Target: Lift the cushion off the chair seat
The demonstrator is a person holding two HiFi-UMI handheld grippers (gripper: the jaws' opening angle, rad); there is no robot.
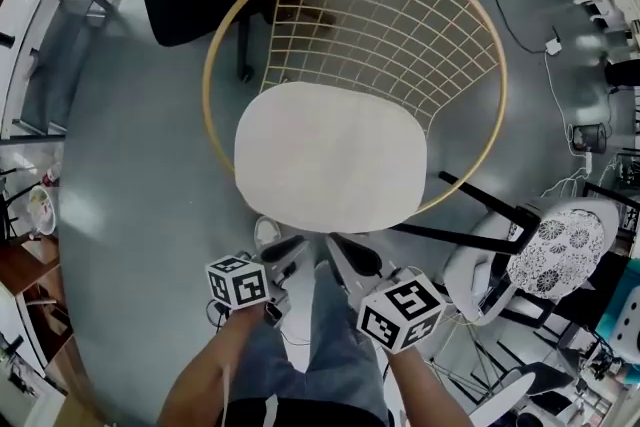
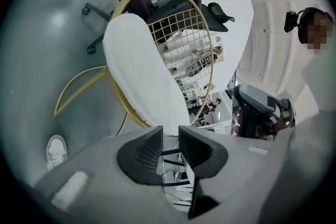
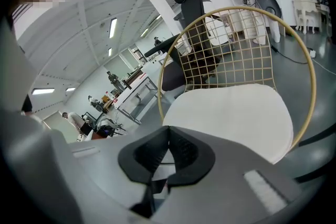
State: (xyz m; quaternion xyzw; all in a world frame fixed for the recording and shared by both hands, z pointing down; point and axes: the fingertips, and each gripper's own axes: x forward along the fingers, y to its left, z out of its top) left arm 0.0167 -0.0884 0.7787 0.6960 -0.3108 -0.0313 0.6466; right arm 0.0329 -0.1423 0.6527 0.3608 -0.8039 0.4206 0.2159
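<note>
Overhead, the rounded, matte white cushion (image 1: 330,155) lies flat on the gold wire-grid chair (image 1: 380,25). Only the gripper views resolve the ribbed black pads (image 2: 147,152): left tool (image 2: 170,145) slightly spread, empty; right tool (image 3: 168,149) pressed together, empty.

The plain white padded cushion (image 1: 330,155), a rounded rectangle with soft corners, lies flat on the seat of a round chair of gold-coloured wire (image 1: 420,25) and covers that seat from side to side. Its top is smooth and unwrinkled. Its rear edge sits against the foot of the chair's square-grid wire back, which curves up inside a circular gold hoop. Its front edge reaches the front of the hoop, where the rim passes under the pad. From the left gripper view the cushion shows as a fairly thin slab resting on the rim. The chair stands upright on the grey floor (image 1: 150,165).
</note>
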